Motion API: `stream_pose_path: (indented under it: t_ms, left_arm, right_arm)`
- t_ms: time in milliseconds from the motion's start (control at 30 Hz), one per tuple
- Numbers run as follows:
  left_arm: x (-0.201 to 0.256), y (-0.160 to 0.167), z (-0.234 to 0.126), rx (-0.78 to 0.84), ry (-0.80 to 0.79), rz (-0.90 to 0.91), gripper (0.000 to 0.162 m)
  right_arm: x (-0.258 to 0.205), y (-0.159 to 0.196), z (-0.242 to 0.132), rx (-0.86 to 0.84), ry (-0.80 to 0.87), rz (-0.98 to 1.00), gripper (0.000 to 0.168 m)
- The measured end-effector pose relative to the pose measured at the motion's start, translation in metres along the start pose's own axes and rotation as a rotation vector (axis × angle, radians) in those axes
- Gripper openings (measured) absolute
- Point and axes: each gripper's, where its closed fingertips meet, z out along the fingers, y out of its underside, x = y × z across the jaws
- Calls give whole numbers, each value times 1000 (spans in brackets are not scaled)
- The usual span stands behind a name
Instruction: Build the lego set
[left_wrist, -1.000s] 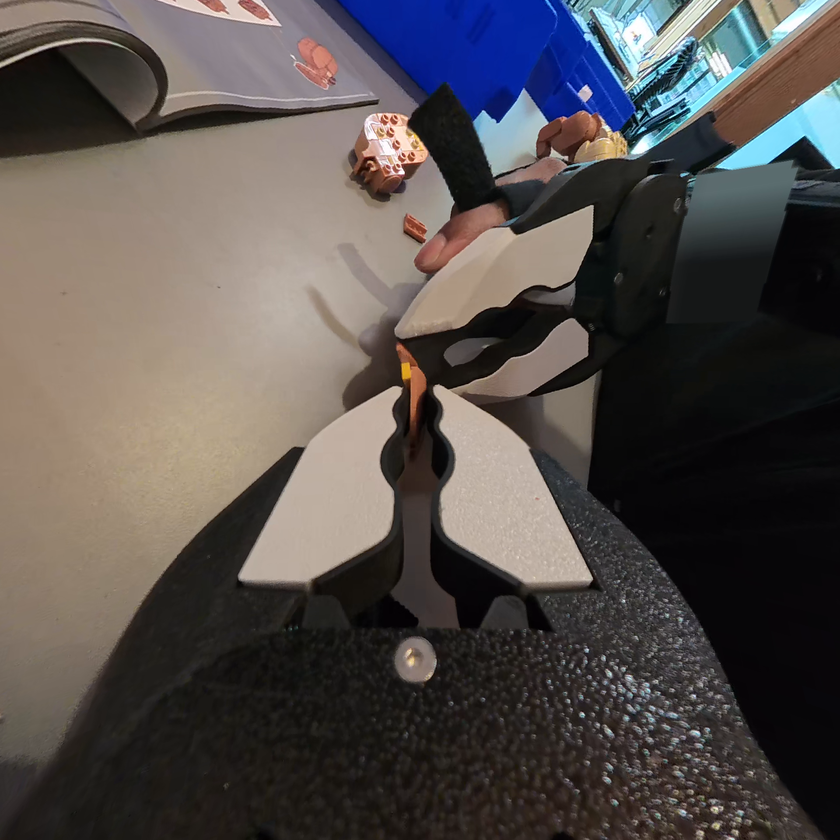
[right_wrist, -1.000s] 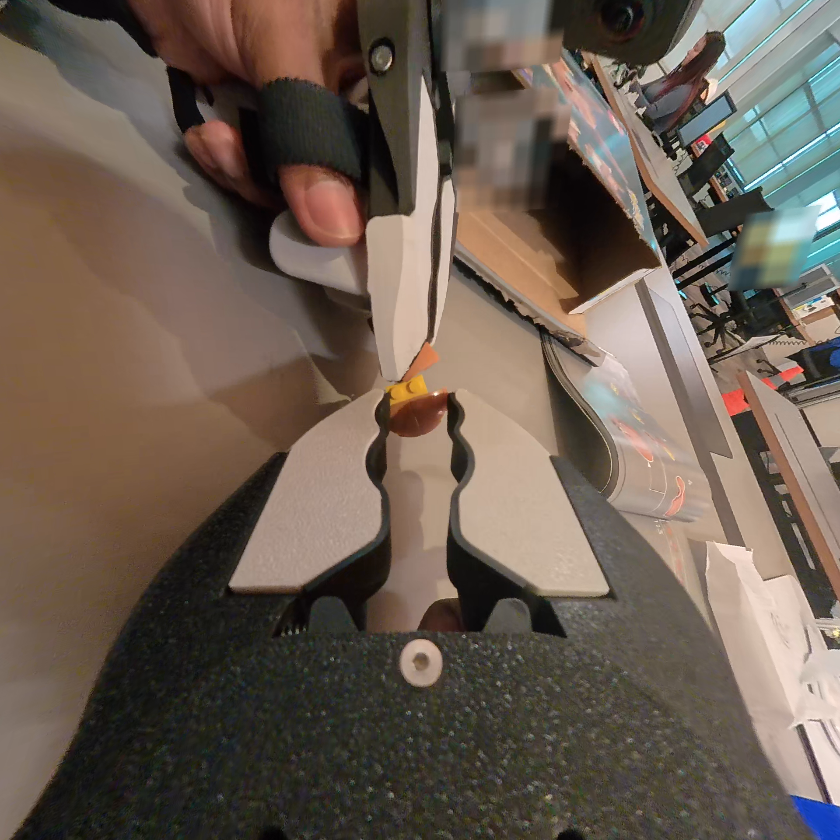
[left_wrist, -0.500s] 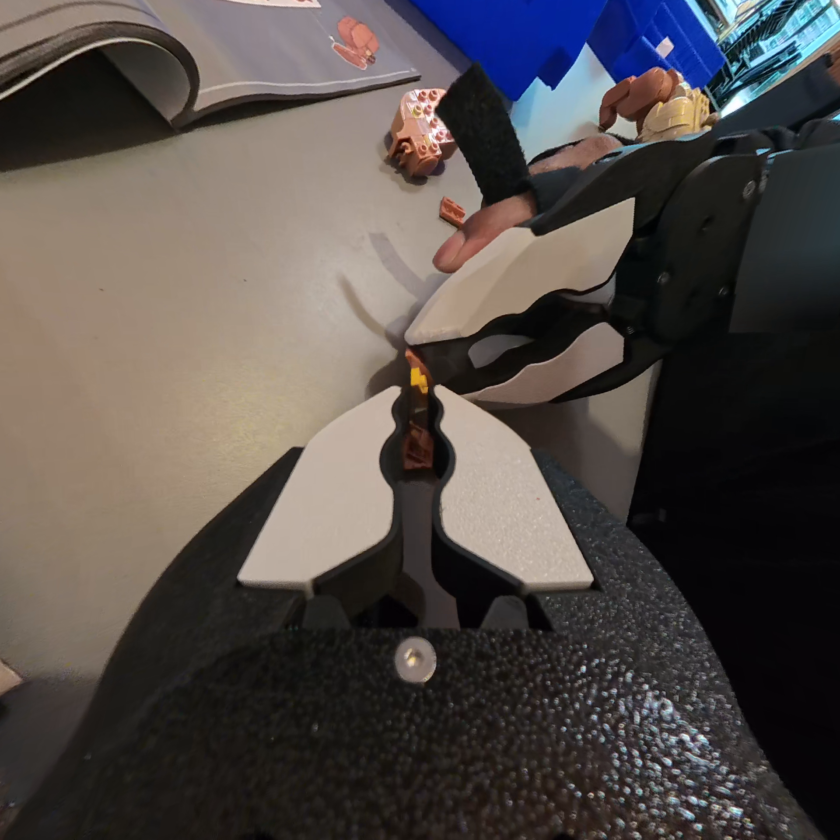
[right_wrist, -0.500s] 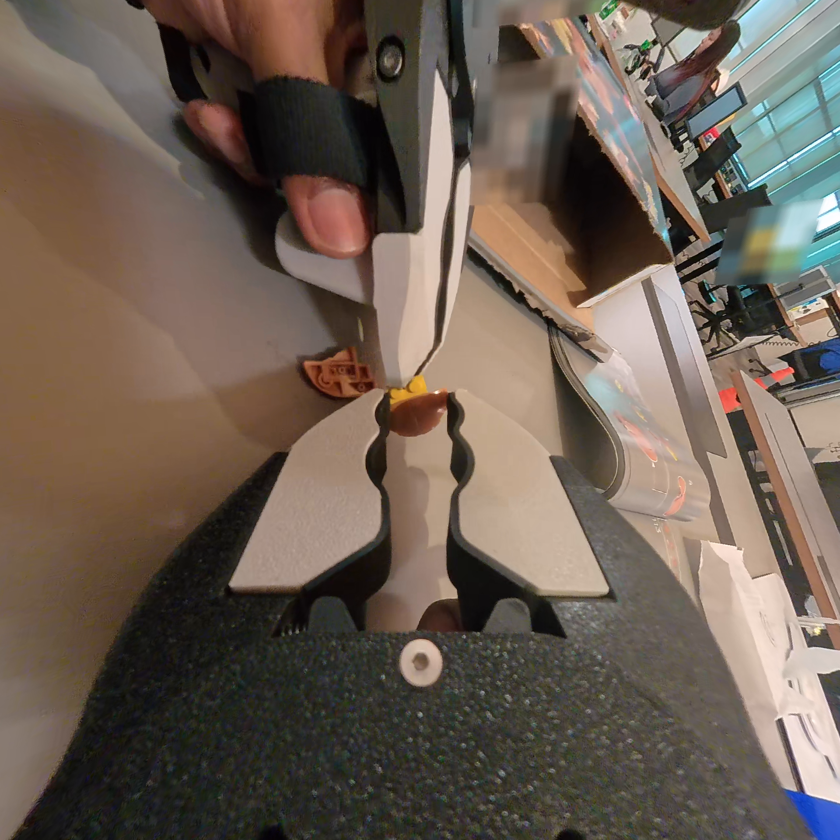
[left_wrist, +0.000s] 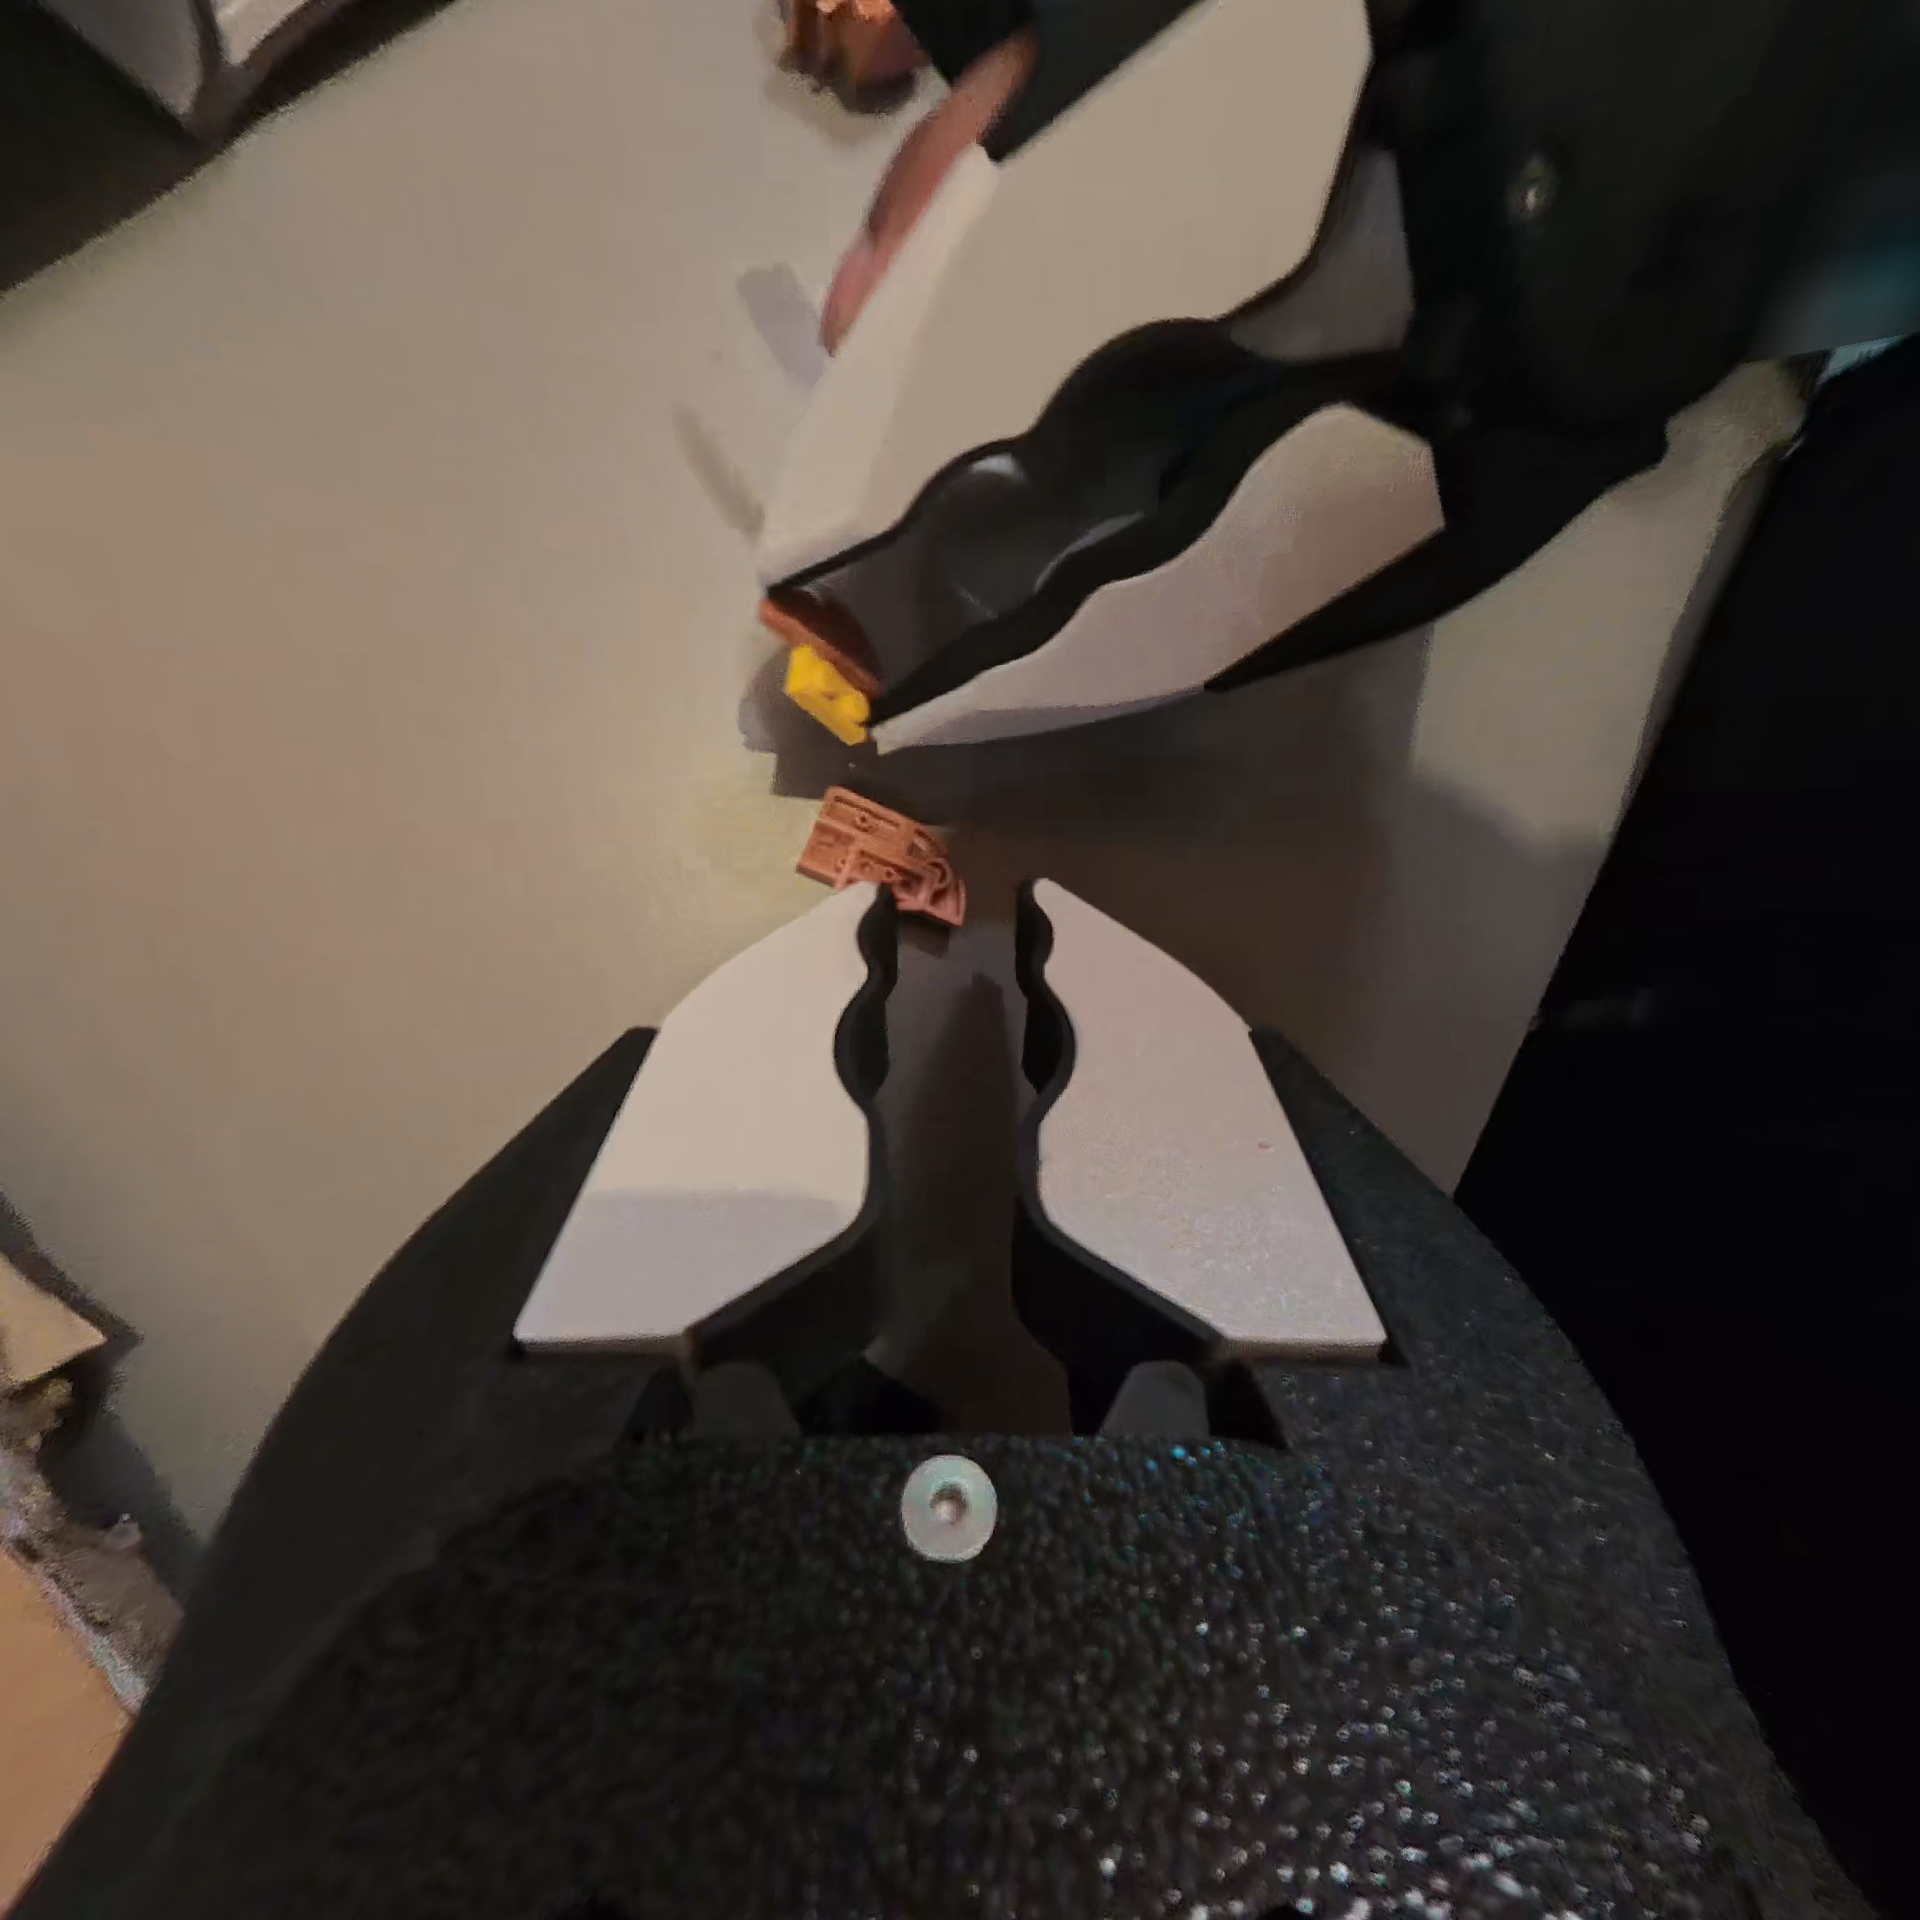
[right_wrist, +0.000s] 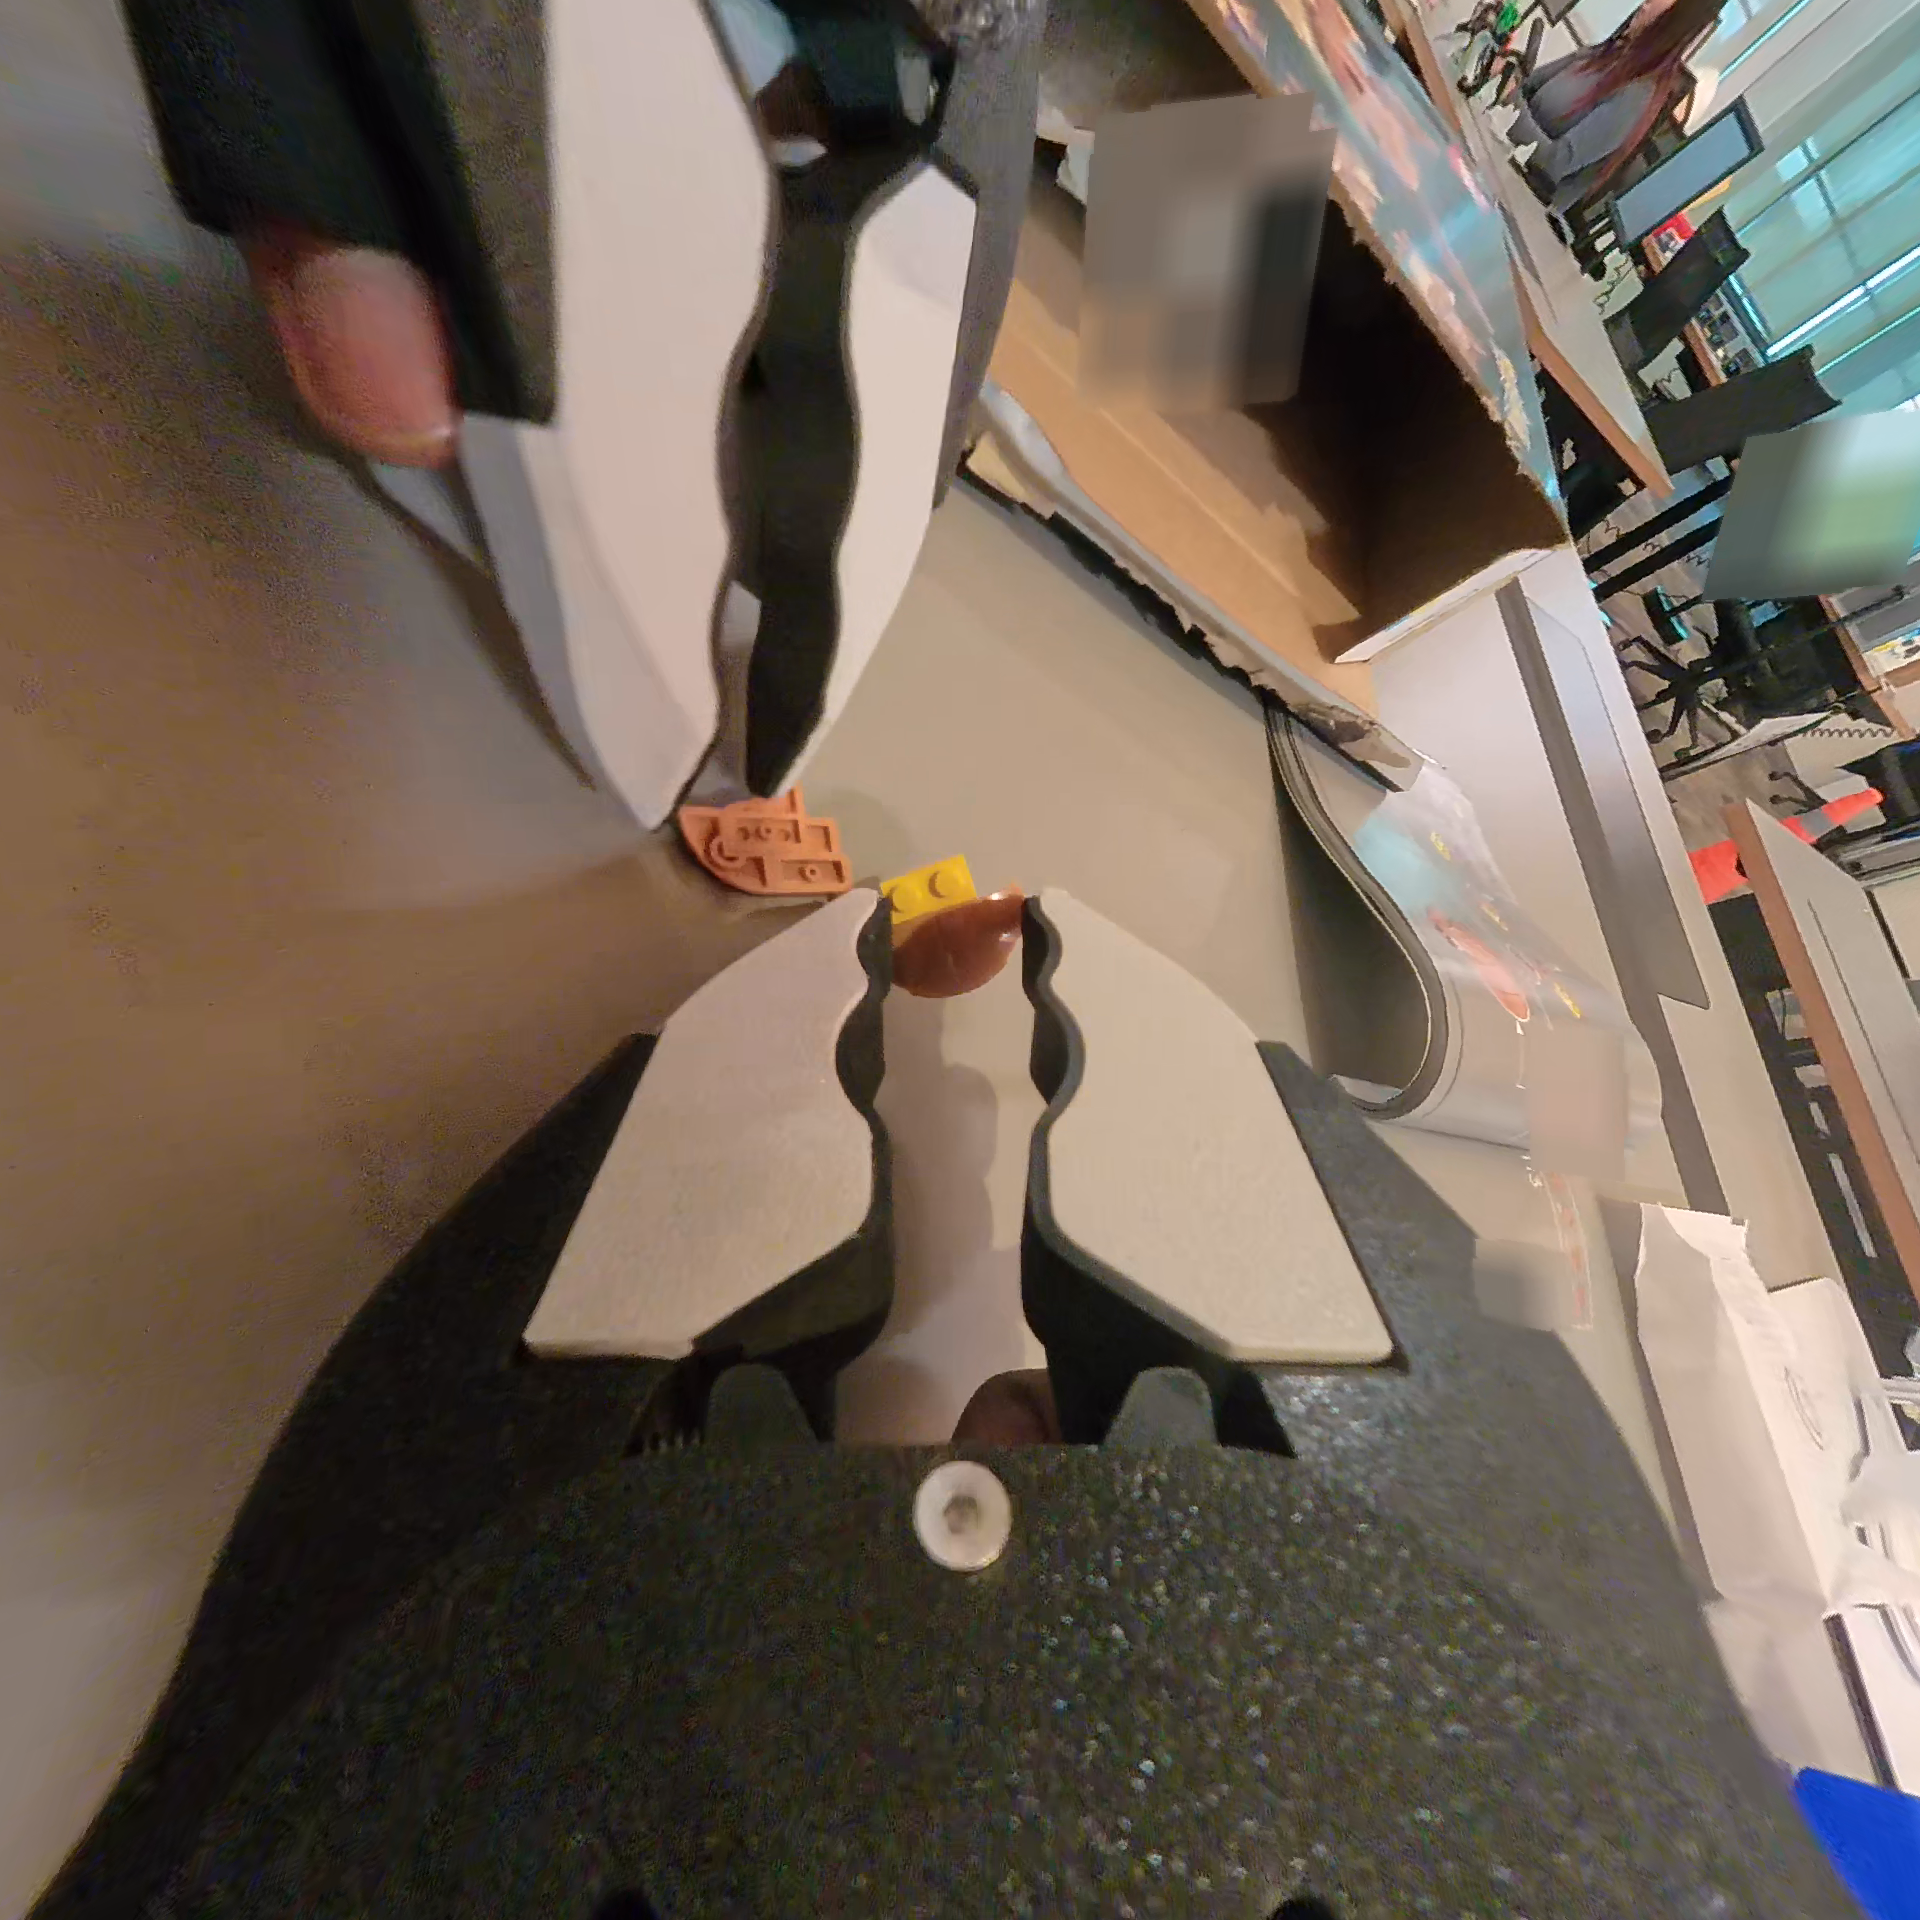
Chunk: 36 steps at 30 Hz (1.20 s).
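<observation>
Looking at the right gripper (right_wrist: 951, 914) first: its matte grey fingers with wavy black inner edges are clamped on a smooth, rounded dark brown piece (right_wrist: 951, 951), and a studded yellow plate (right_wrist: 928, 889) sits stuck to it, dead centre of the right wrist frame. In the left wrist view the same pair shows at the tip of that gripper (left_wrist: 831, 665), just above centre, a bit smeared by blur. The left gripper (left_wrist: 951, 904) has its fingers spread apart with nothing between them. Right off its tips a flat orange-brown curved piece (left_wrist: 883, 854) lies underside up on the dull grey table (left_wrist: 312, 623), ribs and hollows showing. Upper left of the right view there's a blurry fingertip (right_wrist: 358, 364) on the left gripper's handle. Torn cardboard box (right_wrist: 1351, 468) upper right, contents hidden
</observation>
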Motion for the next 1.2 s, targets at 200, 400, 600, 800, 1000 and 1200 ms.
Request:
stream_pose_path:
  t_ms: [200,400,600,800,1000,1200]
  left_arm:
    - [-8,-4,5,-86,-176,184,25]
    - [-8,-16,4,-57,-199,411,27]
    - [-7,-9,13,-121,-136,584,28]
    - [-8,-8,16,-142,-93,590,20]
    - [-9,-12,16,-52,-16,418,17]
    - [0,-23,7,119,199,105,0]
  right_arm:
    - [0,3,-4,-1,6,0,24]
    - [-1,6,-9,-3,0,6,24]
    - [-1,10,-15,-4,0,6,24]
    - [-2,11,-16,-7,-4,-3,24]
    - [-2,11,-16,-4,-5,-7,24]
    - [-3,11,-16,-1,-9,-9,24]
